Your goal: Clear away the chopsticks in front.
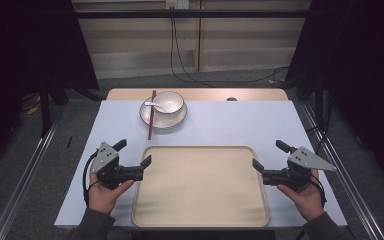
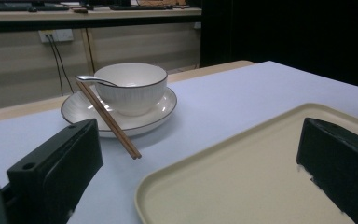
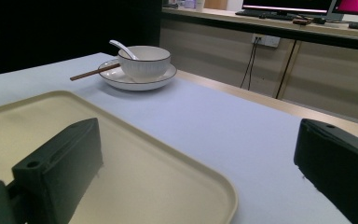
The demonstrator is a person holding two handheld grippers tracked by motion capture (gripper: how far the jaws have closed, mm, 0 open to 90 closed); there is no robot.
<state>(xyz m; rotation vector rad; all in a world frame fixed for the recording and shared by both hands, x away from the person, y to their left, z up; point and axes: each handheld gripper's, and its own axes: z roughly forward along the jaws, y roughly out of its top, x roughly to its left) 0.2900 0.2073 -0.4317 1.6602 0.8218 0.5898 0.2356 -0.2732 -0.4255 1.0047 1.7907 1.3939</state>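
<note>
Bench (image 1: 220, 125) with a pale blue top, seen from the high view, carries an empty beige tray (image 1: 200, 187) at the near middle, and at the far side a white bowl (image 1: 167, 102) on a white plate (image 1: 162, 119), a spoon (image 1: 155, 105) in the bowl and brown chopsticks (image 1: 151, 115) propped on the plate's left rim. The left gripper (image 1: 132, 152) sits at the tray's left edge and the right gripper (image 1: 270, 155) at its right edge, each held in a hand with jaws released and grasping nothing. In the left gripper view, wide-apart jaws frame the tray's corner (image 2: 242, 182), the bowl (image 2: 130, 88) and chopsticks (image 2: 109, 121) beyond. In the right gripper view, spread jaws straddle the tray's edge (image 3: 168, 158), the bowl (image 3: 144, 61) far off
</note>
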